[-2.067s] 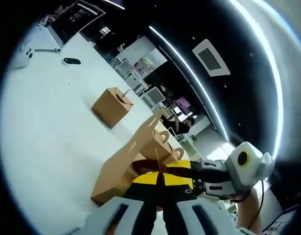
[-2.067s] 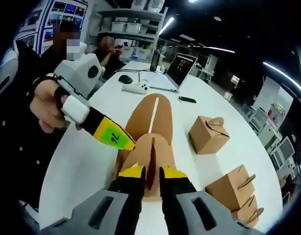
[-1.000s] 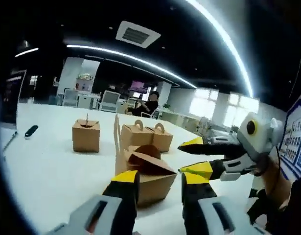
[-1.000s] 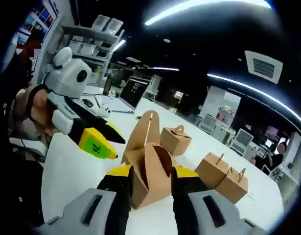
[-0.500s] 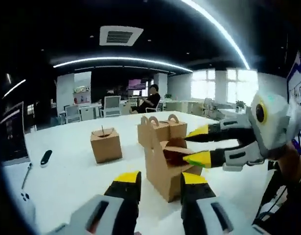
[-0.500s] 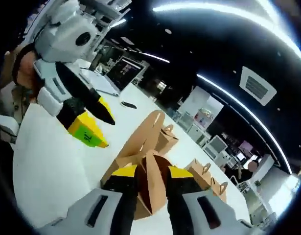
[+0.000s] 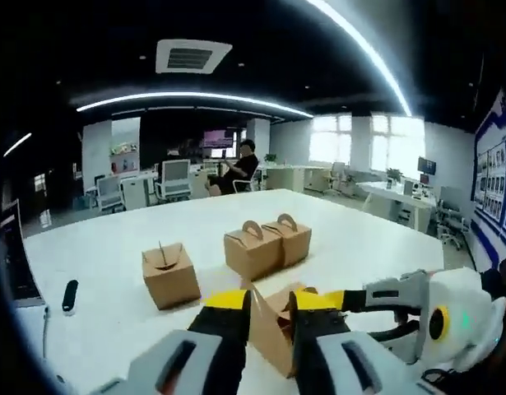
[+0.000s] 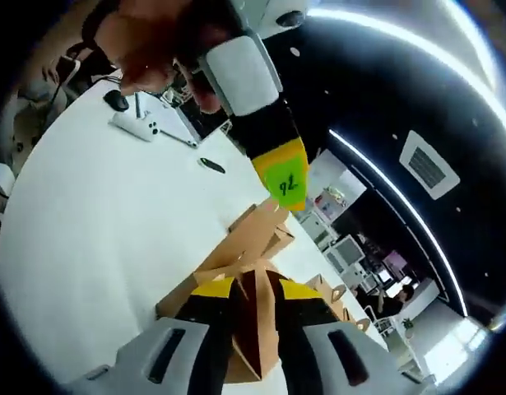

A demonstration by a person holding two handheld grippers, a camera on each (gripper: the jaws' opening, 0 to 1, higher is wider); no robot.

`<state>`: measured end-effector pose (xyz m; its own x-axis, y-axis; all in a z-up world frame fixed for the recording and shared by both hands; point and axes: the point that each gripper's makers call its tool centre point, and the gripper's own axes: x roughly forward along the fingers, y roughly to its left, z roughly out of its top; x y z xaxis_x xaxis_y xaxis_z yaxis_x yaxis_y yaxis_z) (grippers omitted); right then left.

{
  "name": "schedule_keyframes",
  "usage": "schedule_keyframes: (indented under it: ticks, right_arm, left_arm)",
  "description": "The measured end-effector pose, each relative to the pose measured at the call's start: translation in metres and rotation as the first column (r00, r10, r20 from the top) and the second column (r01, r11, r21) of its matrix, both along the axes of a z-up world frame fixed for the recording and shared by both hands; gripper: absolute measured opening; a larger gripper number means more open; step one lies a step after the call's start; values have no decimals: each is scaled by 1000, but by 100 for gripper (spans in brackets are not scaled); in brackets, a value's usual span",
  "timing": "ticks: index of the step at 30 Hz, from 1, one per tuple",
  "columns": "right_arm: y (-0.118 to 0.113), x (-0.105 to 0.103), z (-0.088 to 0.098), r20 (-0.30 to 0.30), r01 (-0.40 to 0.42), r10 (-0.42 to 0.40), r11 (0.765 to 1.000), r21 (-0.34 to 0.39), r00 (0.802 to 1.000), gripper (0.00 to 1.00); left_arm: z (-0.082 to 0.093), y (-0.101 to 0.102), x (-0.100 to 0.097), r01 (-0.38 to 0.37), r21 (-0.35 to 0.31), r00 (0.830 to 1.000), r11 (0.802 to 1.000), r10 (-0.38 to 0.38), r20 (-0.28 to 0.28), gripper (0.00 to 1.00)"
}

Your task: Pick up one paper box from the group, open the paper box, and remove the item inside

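Observation:
An open brown paper box (image 7: 273, 339) sits on the white table (image 7: 113, 247), close in front of me. My left gripper (image 7: 271, 298) has its yellow-tipped jaws drawn in on the box's upright wall. From the right, my right gripper (image 7: 376, 301) reaches into the same box. In the right gripper view, my right gripper (image 8: 254, 286) is shut on a thin raised flap of the box (image 8: 185, 298). There the left gripper (image 8: 285, 183) comes down from above, its tip against the tall flap (image 8: 254, 219). I cannot make out what is inside the box.
Three closed boxes stand behind: one alone (image 7: 170, 275) and a pair with handles (image 7: 253, 248). A black remote (image 7: 69, 295) lies far left. A white controller (image 8: 137, 125) and a mouse (image 8: 117, 99) lie at the table's far end. A person sits in the background (image 7: 244, 161).
The left jaws have narrowed from open onto the box wall. The left gripper swung from beside the box to above its tall flap. Both cameras moved closer to the box.

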<state>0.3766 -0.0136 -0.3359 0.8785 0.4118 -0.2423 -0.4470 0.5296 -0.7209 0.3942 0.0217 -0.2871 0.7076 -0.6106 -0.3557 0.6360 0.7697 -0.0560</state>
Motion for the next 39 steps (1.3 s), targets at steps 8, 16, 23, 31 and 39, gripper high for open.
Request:
schedule_keyframes:
  ticks: [8, 16, 23, 31, 39]
  right_arm:
    - [-4, 8, -6, 26, 17, -16, 998, -56, 1000, 8]
    - [-9, 9, 7, 37, 29, -30, 999, 21, 999, 4]
    - [-27, 7, 26, 62, 59, -70, 983, 174, 996, 3]
    - [-71, 7, 43, -5, 118, -134, 852, 510, 991, 4]
    - [-111, 8, 40, -143, 186, -121, 557, 810, 982, 4]
  left_arm:
    - [-8, 6, 1, -15, 10, 1000, 1000, 15, 11, 6]
    - [-10, 13, 4, -30, 27, 999, 999, 29, 27, 6]
    - [-11, 16, 4, -36, 15, 999, 999, 36, 30, 6]
    - [-13, 21, 3, -53, -23, 998, 998, 54, 22, 6]
    - [-15, 25, -2, -81, -101, 997, 992, 82, 10, 7]
